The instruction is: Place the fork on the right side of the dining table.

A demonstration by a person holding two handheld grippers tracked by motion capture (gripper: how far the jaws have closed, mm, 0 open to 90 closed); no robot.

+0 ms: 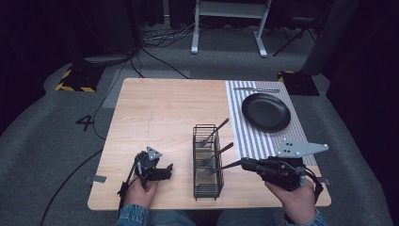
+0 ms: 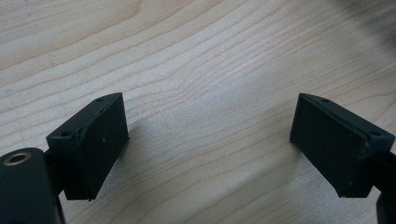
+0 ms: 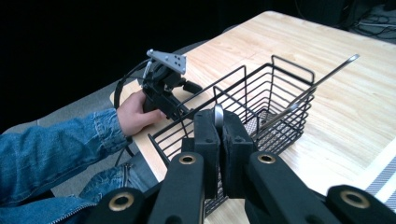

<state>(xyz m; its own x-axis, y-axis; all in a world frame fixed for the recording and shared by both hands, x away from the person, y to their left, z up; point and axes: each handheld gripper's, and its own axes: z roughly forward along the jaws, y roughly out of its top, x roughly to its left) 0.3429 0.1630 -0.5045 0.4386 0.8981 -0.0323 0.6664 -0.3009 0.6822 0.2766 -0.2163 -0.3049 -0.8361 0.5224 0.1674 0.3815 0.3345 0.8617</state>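
Note:
A black wire basket (image 1: pixel 208 188) stands on the wooden table (image 1: pixel 160 113) near its front edge, with forks leaning in it. My right gripper (image 1: pixel 245 164) comes in level from the basket's right, shut on the handle of the nearest fork (image 1: pixel 229 165), whose tines sit inside the basket. In the right gripper view the pads (image 3: pixel 206 133) of my right gripper (image 3: pixel 219 122) pinch the silver handle end (image 3: pixel 218 113) just before the basket (image 3: pixel 243 77). My left gripper (image 1: pixel 162 172) rests on the table left of the basket. Its jaws stand wide apart over bare wood, left gripper (image 2: pixel 208 144) empty.
Two other forks (image 1: pixel 217 127) (image 1: pixel 221 150) lean out of the basket toward the right. A black plate (image 1: pixel 266 111) lies on a striped placemat (image 1: pixel 249 141) at the right, with a piece of cutlery (image 1: pixel 256 89) beyond it. A denim sleeve (image 3: pixel 56 144) reaches to the left gripper (image 3: pixel 168 88).

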